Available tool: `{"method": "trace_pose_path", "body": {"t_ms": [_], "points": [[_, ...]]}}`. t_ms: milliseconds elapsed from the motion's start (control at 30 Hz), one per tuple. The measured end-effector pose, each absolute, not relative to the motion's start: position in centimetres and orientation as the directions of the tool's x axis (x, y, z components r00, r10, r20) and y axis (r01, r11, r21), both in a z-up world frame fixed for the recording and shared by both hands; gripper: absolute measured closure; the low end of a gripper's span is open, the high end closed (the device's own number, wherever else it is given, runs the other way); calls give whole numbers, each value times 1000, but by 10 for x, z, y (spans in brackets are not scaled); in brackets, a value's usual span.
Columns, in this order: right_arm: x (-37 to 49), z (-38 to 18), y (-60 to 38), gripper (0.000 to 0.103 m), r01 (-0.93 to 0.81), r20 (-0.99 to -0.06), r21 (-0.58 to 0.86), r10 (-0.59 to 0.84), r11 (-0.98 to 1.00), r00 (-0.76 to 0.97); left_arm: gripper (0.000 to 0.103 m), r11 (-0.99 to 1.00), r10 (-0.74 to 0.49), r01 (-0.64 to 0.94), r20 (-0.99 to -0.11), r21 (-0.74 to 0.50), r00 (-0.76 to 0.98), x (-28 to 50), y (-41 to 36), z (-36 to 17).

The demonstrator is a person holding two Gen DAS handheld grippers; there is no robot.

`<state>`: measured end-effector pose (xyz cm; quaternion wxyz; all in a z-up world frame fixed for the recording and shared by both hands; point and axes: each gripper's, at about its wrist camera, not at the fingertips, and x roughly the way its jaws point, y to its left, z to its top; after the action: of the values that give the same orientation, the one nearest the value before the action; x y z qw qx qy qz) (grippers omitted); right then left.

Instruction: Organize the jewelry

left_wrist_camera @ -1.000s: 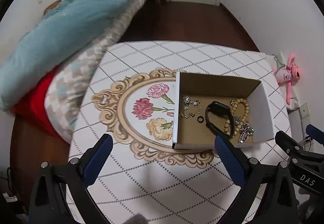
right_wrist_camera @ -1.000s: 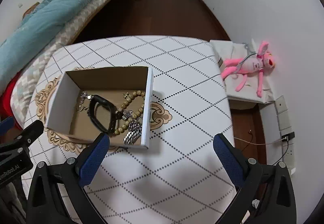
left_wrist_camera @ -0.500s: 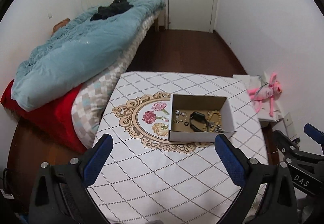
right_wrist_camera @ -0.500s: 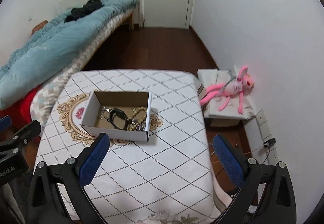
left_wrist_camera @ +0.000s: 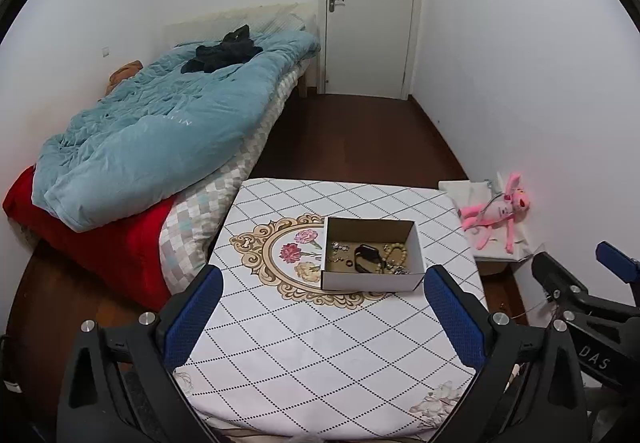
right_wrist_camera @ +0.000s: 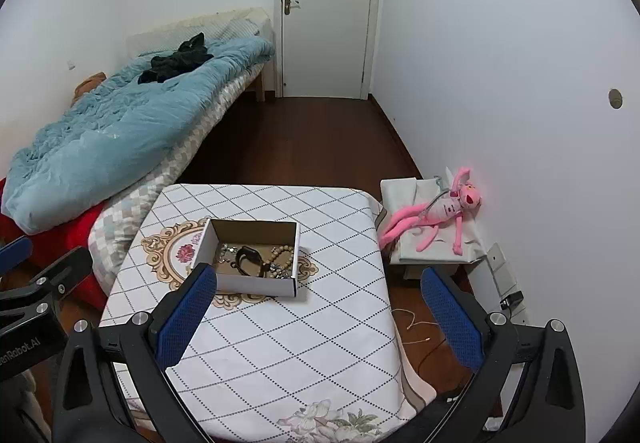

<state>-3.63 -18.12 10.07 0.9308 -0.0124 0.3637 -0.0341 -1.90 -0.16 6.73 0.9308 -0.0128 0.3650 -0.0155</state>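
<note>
The box (left_wrist_camera: 372, 283) of jewelry (left_wrist_camera: 370, 258) sits on the desk (left_wrist_camera: 320, 343) well ahead of both wide-apart, empty tongs, a bit right of the left tongs (left_wrist_camera: 322, 317) and left of the right tongs (right_wrist_camera: 316, 313).

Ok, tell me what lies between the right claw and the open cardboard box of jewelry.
Only bare diamond-patterned white tablecloth lies between the right claw and the open cardboard box; the right wrist view shows it.
</note>
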Motion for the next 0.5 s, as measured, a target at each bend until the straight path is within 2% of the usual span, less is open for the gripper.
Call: {"method": "trace_pose_path", "body": {"t_ms": [500], "points": [[-26,99,-183,0,56,-698,-34,-64,998,714,0,1000,-22,7,-724,-24,690,-7,-4,57]]}}
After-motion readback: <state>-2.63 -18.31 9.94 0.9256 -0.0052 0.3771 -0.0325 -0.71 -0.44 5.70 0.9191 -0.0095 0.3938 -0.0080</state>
